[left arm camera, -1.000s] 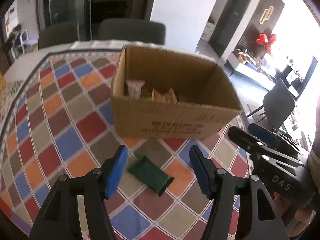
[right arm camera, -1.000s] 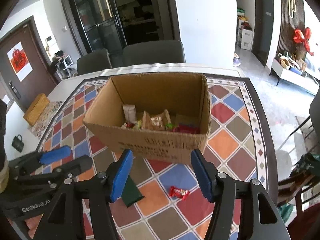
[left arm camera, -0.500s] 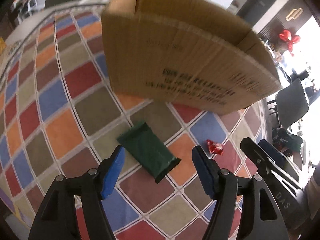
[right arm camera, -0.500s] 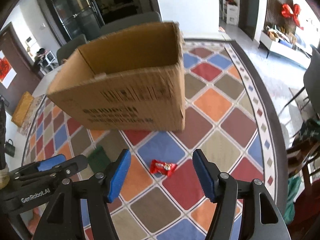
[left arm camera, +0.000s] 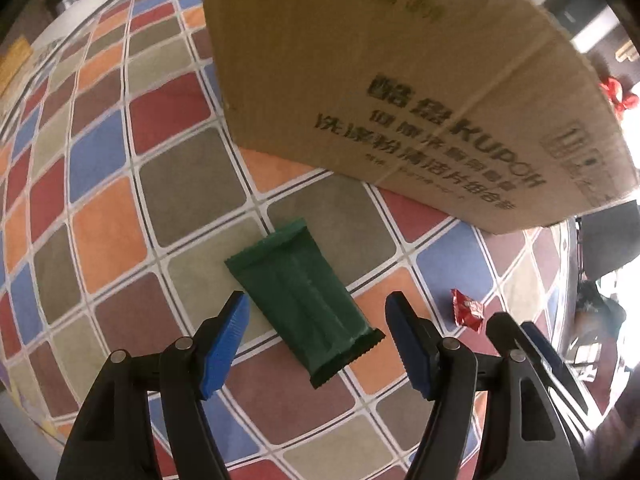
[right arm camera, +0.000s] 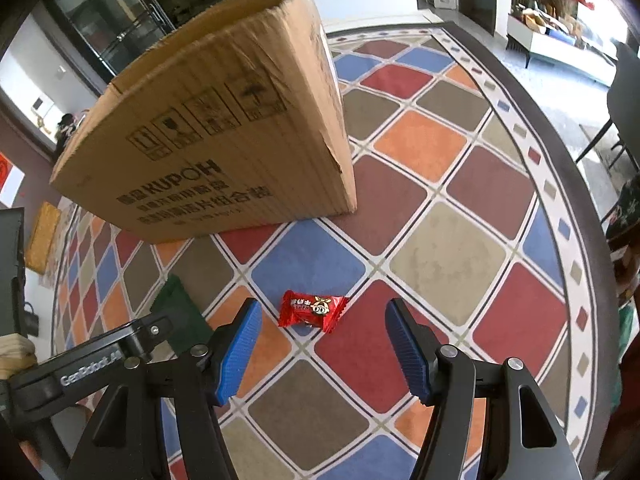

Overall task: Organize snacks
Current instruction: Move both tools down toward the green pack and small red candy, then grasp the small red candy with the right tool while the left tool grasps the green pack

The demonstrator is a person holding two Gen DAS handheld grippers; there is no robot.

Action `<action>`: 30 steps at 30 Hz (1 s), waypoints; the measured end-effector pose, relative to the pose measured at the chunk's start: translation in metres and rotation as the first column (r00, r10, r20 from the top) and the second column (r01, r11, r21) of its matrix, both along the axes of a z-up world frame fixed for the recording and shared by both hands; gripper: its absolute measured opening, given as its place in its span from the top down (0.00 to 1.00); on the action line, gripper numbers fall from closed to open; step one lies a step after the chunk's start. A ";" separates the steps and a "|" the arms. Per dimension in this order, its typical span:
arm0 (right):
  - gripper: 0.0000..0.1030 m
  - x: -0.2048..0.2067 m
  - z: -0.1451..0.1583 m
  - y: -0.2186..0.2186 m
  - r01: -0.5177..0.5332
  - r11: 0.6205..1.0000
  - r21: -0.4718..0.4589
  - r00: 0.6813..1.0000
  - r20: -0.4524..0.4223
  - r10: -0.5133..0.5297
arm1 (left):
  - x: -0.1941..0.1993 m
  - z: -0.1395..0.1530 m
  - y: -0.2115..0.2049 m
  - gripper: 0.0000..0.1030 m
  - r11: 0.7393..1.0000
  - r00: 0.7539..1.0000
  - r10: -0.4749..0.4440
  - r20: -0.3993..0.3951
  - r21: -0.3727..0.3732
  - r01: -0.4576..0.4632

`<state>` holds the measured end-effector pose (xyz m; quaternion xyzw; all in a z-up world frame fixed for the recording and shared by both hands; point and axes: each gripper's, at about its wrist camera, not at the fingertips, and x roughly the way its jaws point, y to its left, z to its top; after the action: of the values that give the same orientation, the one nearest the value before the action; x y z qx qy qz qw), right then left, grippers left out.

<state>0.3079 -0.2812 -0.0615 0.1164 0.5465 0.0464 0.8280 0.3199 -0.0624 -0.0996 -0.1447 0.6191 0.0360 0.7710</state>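
A flat green snack packet lies on the checkered tablecloth, just ahead of and partly between the fingers of my open left gripper. A small red wrapped candy lies just ahead of my open right gripper; the candy also shows in the left wrist view. The green packet shows at the left of the right wrist view, partly hidden by the left gripper. The open cardboard box stands close behind both snacks; it also shows in the right wrist view. Its inside is hidden.
The colourful diamond-patterned tablecloth covers a round table whose edge curves at the right. Dark chairs stand beyond the edge. A woven yellow mat lies at the far left.
Both grippers have dropped low and moved forward toward the table. The green packet now sits between the left fingers, the red candy just before the right ones. The box interior went out of sight.
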 end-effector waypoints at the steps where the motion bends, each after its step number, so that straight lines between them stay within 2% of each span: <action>1: 0.37 0.000 -0.002 0.000 0.002 1.000 0.003 1.000 -0.004 -0.002 | 0.001 -0.003 -0.002 0.32 1.000 1.000 0.008 -0.006 0.003 -0.008; 11: 0.37 0.003 -0.009 0.000 0.021 1.000 0.011 1.000 -0.020 -0.021 | 0.002 -0.021 -0.006 0.34 0.997 0.999 0.042 -0.011 0.072 -0.041; 14: 0.37 0.003 -0.012 0.001 0.020 1.000 0.008 0.999 -0.027 -0.020 | -0.001 -0.024 -0.013 0.39 0.995 1.000 0.022 -0.004 0.098 -0.021; 16: 0.37 0.003 -0.013 0.003 0.019 1.000 0.015 0.999 -0.032 -0.018 | -0.006 -0.027 -0.017 0.51 0.993 1.000 0.011 0.011 0.116 -0.012; 20: 0.37 0.005 -0.016 0.007 0.017 1.000 0.012 0.999 -0.039 -0.016 | -0.008 -0.026 -0.015 0.56 0.996 0.999 -0.009 0.041 0.094 0.005; 24: 0.37 0.006 -0.022 0.011 0.014 1.000 -0.007 0.998 -0.055 -0.014 | -0.012 -0.026 -0.007 0.57 0.999 0.999 -0.019 0.045 0.047 0.017; 30: 0.37 0.011 -0.030 0.020 0.007 1.000 -0.027 0.998 -0.065 -0.009 | -0.015 -0.019 -0.002 0.57 0.998 0.996 -0.050 0.068 0.035 0.048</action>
<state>0.3184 -0.2614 -0.0918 0.1090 0.5734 0.0320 0.8114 0.3047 -0.0640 -0.1189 -0.1176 0.5949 0.0224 0.7949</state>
